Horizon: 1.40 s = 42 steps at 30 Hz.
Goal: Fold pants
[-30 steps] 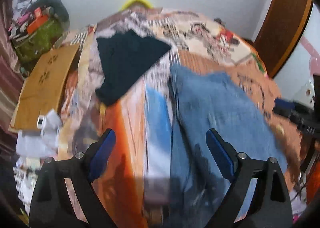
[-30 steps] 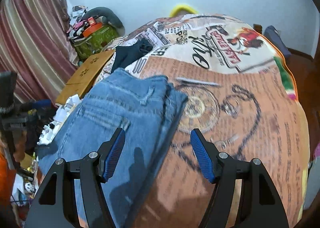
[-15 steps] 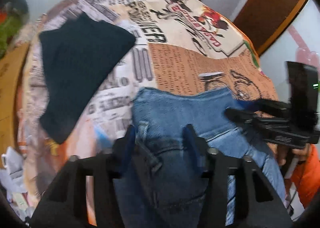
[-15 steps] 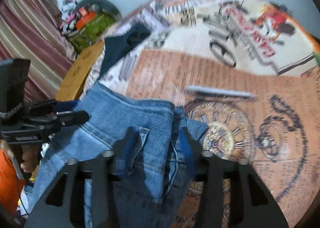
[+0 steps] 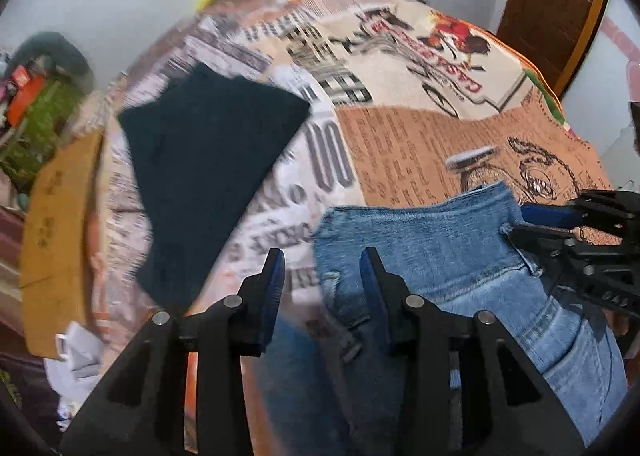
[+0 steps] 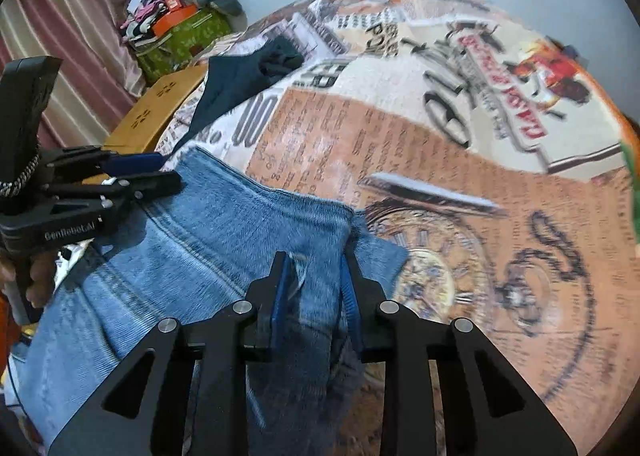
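Blue jeans (image 5: 440, 248) lie on the printed bedspread (image 5: 420, 143), waistband edge toward the far side. My left gripper (image 5: 323, 276) straddles the waistband's left corner. Its jaws are closing; denim reaches the right pad, but bedspread still shows beside the left pad. My right gripper (image 6: 314, 280) sits at the opposite corner of the jeans (image 6: 200, 256), jaws still closing, with bunched denim filling the gap between the pads. Each gripper shows in the other's view: the left gripper (image 6: 160, 171) at the left edge, the right gripper (image 5: 532, 223) at the right edge.
A folded dark garment (image 5: 208, 159) lies on the bed beyond the jeans, to the left. A wooden board (image 5: 52, 223), a green bag (image 6: 180, 39) and white clutter (image 5: 76, 356) sit off the bed's left side. A brown door (image 5: 552, 3) stands at the far right.
Both grippers came down onto the jeans' waistband edge and their jaws narrowed from wide apart. Denim now fills the right gripper's gap; the left gripper's view has shifted toward the jeans' left corner.
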Each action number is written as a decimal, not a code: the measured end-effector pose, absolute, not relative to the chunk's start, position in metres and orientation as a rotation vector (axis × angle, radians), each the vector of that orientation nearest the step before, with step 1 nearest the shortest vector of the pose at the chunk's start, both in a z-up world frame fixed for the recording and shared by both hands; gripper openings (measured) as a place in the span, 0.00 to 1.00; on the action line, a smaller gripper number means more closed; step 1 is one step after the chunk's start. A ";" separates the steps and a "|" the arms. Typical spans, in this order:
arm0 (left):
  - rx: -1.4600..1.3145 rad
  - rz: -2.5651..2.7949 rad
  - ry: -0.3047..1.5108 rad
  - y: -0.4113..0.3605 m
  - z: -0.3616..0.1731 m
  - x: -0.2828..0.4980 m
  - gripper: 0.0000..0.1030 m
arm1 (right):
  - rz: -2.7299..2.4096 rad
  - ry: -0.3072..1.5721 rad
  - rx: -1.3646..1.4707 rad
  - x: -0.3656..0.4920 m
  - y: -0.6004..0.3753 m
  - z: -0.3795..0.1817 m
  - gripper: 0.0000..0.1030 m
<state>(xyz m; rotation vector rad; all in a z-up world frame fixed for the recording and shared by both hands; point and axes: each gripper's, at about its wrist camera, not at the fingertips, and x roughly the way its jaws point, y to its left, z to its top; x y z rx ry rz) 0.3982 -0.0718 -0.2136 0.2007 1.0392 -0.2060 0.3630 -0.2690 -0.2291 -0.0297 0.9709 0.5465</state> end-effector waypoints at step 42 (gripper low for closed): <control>-0.007 -0.226 1.055 -0.010 -0.213 0.186 0.77 | 0.577 1.010 0.052 0.183 -0.317 -0.239 0.63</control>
